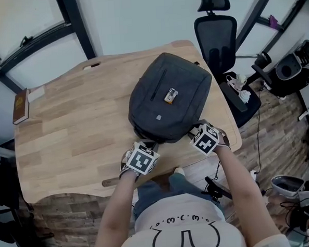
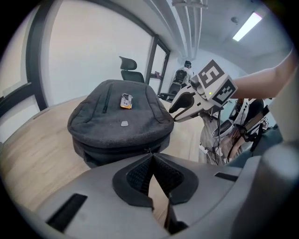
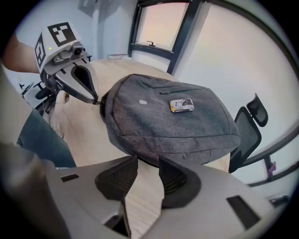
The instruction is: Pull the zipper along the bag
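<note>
**Now both grippers sit at the bag's near edge**

Broadly, a wooden table (image 1: 66, 136) fills the head view, and the grey bag (image 1: 168, 98) lies flat on it with its front panel up. A black chair (image 1: 218, 38) stands off the table, beyond the bag's far right corner. A book (image 1: 20, 106) lies well to the left of the bag, at the table's edge.

The person's two arms reach to the bag's near side. The left gripper (image 1: 153, 143) is at the bag's near left corner, angled down. In its own view its jaws are closed tip to tip, and the tips meet right at the zipper (image 2: 147, 150) that runs round the bag's side wall. Whether the pull is pinched between them I cannot tell. The right gripper view shows the same tips against the bag's edge.

The right gripper (image 1: 194, 129) is at the bag's near right corner, pointing steeply down. Its jaws stand apart. Only bare wood shows in the gap, and the bag's rim lies just beyond the tips without touching them.

A small orange tag (image 1: 170, 96) sits on the middle of the bag's top panel. A tiny grey patch (image 1: 158, 117) lies nearer the person than the tag.
</note>
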Motion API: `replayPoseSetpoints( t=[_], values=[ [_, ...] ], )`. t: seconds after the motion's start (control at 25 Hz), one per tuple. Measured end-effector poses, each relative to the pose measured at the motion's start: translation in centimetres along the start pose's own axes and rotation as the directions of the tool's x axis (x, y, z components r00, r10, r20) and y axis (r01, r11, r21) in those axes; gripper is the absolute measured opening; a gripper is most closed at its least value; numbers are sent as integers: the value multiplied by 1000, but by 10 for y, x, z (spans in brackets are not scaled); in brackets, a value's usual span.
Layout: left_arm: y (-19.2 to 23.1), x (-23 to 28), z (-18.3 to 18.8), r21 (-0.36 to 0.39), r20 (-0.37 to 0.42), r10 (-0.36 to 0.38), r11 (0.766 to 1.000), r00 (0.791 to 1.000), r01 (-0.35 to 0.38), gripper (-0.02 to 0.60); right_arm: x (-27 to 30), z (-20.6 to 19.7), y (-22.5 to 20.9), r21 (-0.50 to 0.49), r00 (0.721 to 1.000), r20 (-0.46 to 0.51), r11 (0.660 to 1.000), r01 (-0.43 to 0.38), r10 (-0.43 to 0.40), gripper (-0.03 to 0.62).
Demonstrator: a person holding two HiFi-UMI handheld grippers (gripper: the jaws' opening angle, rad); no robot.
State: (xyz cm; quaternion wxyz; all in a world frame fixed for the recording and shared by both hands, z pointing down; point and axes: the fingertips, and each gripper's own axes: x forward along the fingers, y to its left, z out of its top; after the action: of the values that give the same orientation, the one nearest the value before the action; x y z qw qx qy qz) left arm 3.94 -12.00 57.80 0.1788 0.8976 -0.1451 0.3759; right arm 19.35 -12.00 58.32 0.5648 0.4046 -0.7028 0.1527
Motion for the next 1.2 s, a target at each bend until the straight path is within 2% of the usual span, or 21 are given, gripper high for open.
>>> replayPoseSetpoints(
  t=[0.2, 0.32, 0.48, 0.64, 0.96, 1.08, 1.2],
  values=[
    [-32, 14, 9, 21, 15, -84, 996, 996, 83, 14, -29, 12, 34, -86, 988, 84, 988, -125, 132, 204],
    [-45, 25, 9, 43, 17, -94, 995, 995, 93, 14, -35, 28, 55, -170, 976, 127, 974, -153, 175, 204],
    [-47, 28, 7, 68, 3, -72, 995, 997, 72, 14, -19, 33, 67, -241, 985, 85, 962, -124, 148, 198],
    [-47, 36, 6, 64, -2, -71, 995, 997, 71, 17, -8, 28, 67, -209, 989, 71, 971, -114, 132, 166],
    [-47, 47, 3, 122, -51, 22, 992, 998, -16, 24, -8, 27, 69, -195, 987, 66, 971, -134, 150, 165],
    [-53, 46, 3, 151, -61, 34, 988, 998, -25, 116, -8, 27, 68, -193, 984, 75, 971, -142, 159, 164],
    [-47, 44, 3, 194, -54, 114, 976, 992, -101, 138, -8, 28, 67, -186, 982, 86, 971, -152, 170, 155]
  ],
)
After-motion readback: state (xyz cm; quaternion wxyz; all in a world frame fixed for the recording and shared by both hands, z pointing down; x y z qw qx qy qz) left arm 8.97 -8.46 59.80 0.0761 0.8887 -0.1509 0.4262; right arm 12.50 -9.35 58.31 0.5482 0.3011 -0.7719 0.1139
